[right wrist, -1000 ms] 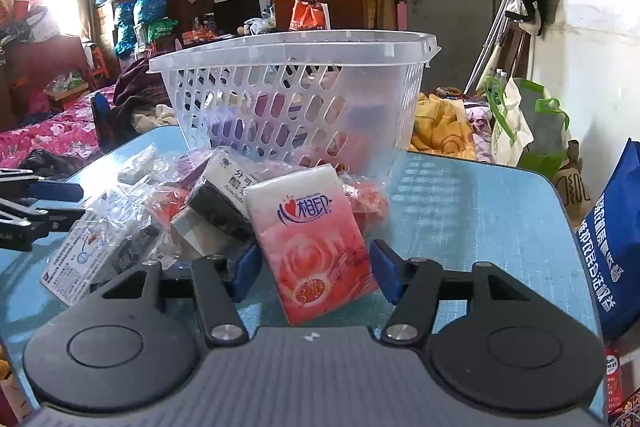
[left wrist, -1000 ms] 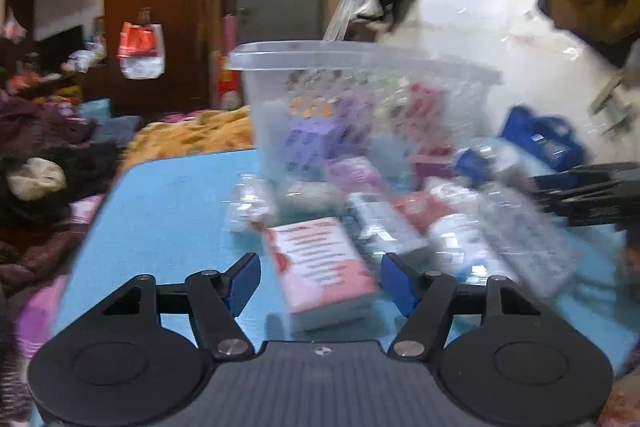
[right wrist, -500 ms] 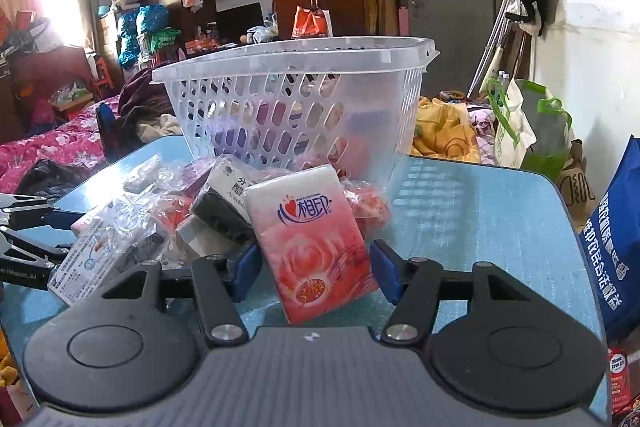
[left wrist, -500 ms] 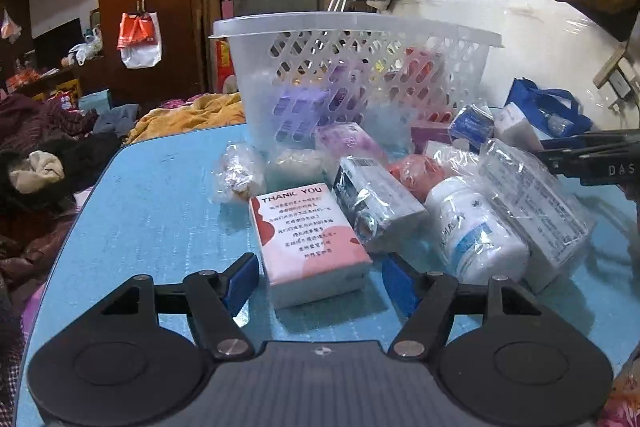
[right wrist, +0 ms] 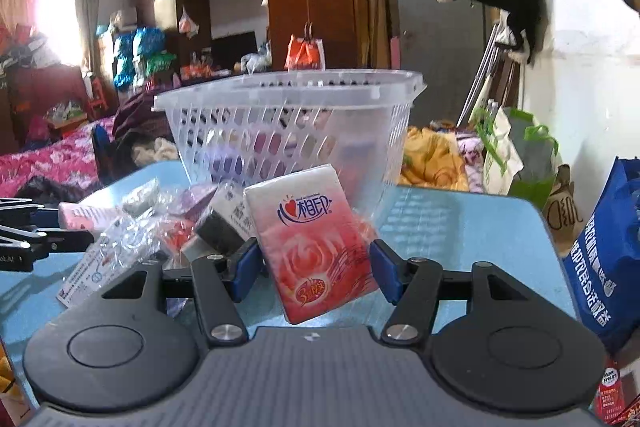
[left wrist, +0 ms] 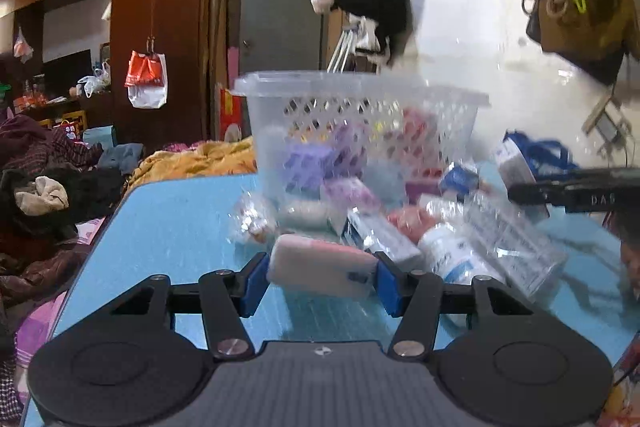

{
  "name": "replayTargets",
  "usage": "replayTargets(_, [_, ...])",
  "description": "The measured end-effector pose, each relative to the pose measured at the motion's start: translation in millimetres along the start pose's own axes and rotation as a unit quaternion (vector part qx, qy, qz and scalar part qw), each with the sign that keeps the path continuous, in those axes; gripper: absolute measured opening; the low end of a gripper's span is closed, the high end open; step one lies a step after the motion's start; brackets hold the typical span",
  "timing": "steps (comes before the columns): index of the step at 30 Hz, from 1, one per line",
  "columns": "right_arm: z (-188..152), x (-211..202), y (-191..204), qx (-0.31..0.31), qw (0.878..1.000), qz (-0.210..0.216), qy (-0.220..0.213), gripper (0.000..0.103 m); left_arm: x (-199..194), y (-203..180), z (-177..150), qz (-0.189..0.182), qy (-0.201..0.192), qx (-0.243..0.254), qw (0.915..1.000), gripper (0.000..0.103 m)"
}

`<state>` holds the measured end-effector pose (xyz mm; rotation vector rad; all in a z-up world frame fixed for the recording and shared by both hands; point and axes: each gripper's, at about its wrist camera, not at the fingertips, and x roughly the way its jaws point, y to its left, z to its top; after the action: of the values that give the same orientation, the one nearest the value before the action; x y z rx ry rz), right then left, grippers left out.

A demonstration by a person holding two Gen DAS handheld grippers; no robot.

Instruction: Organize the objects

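Observation:
On the blue table (left wrist: 180, 227) my left gripper (left wrist: 322, 285) is closing its jaws, and both blue pads touch the sides of a pink and white tissue pack (left wrist: 320, 267) seen edge-on. A clear plastic basket (left wrist: 360, 131) with several packets inside stands behind a pile of wrapped items, among them a white bottle (left wrist: 452, 255). My right gripper (right wrist: 314, 273) is shut on a red tissue pack (right wrist: 316, 247), held tilted in front of the basket (right wrist: 288, 131). Each gripper shows at the edge of the other's view.
A blue shopping bag (right wrist: 608, 247) stands by the table's right edge, with a green-handled bag (right wrist: 516, 151) beyond it. Heaped clothes (left wrist: 40, 195) and bedding lie left of the table. A clear flat packet (left wrist: 512, 239) lies in the pile between the grippers.
My left jaws have narrowed onto the pink tissue pack, which now shows its edge instead of its printed top. The red pack sits slightly higher against the basket.

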<state>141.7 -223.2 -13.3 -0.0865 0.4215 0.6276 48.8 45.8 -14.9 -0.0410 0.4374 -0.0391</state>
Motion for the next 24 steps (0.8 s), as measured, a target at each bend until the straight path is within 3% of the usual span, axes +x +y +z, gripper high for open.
replayTargets(24, [0, -6, 2, 0.005, 1.000, -0.005, -0.023, 0.062, -17, 8, 0, 0.010, -0.040, -0.007, 0.9991, 0.058])
